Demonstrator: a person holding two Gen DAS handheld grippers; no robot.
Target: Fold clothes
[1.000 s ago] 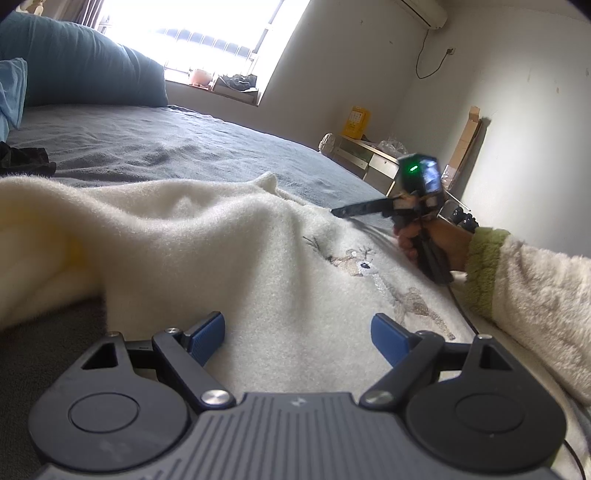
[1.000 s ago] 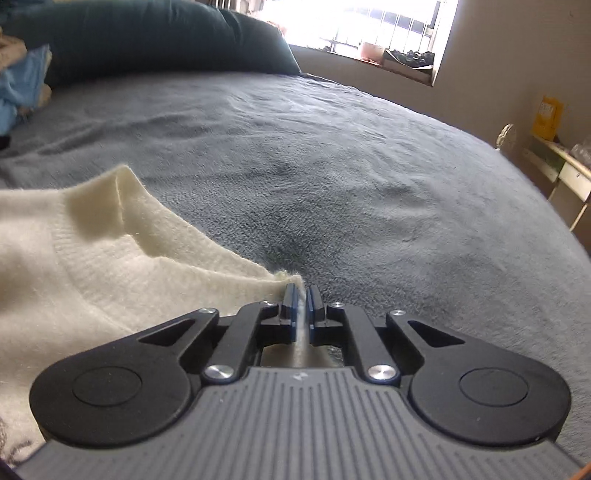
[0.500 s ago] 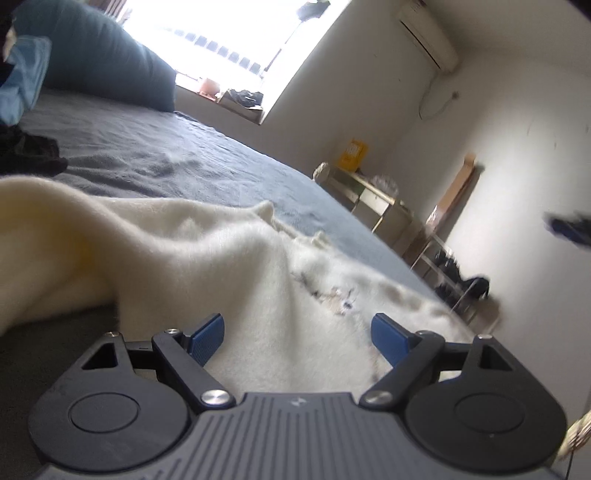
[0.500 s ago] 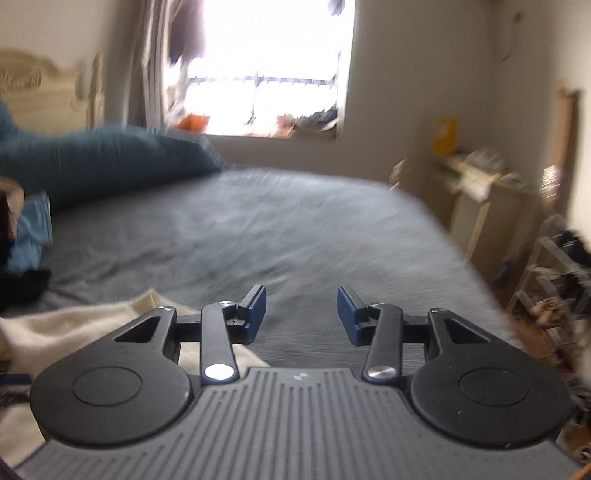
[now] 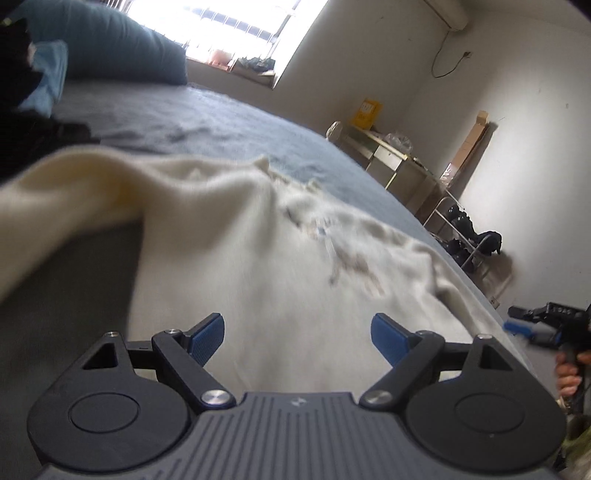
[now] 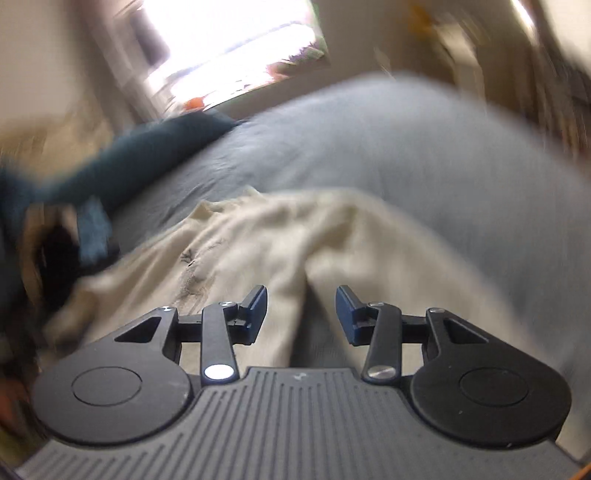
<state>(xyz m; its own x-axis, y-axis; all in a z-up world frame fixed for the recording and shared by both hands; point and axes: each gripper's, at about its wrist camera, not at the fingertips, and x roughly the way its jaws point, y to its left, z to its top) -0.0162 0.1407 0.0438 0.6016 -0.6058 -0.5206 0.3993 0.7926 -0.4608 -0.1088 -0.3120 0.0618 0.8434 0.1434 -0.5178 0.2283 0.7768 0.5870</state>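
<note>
A cream knitted sweater [image 5: 240, 236] with a grey embroidered pattern lies spread on the grey bed [image 5: 207, 118]. My left gripper [image 5: 297, 338] is open and empty, low over the sweater's near part. My right gripper [image 6: 300, 314] is open and empty, over a fold of the sweater [image 6: 280, 236]; its view is blurred by motion. The right gripper also shows at the right edge of the left wrist view [image 5: 524, 325], off the bed's side, held by a hand.
A dark teal pillow [image 5: 110, 44] and blue and black clothes [image 5: 33, 92] lie at the head of the bed. A window [image 5: 236, 22] is behind. A desk [image 5: 391, 162] and a shoe rack [image 5: 461, 229] stand by the right wall.
My right gripper let go of the sweater's edge, opened, and swung away to the bed's right side. My left gripper stayed open and tilted over the sweater.
</note>
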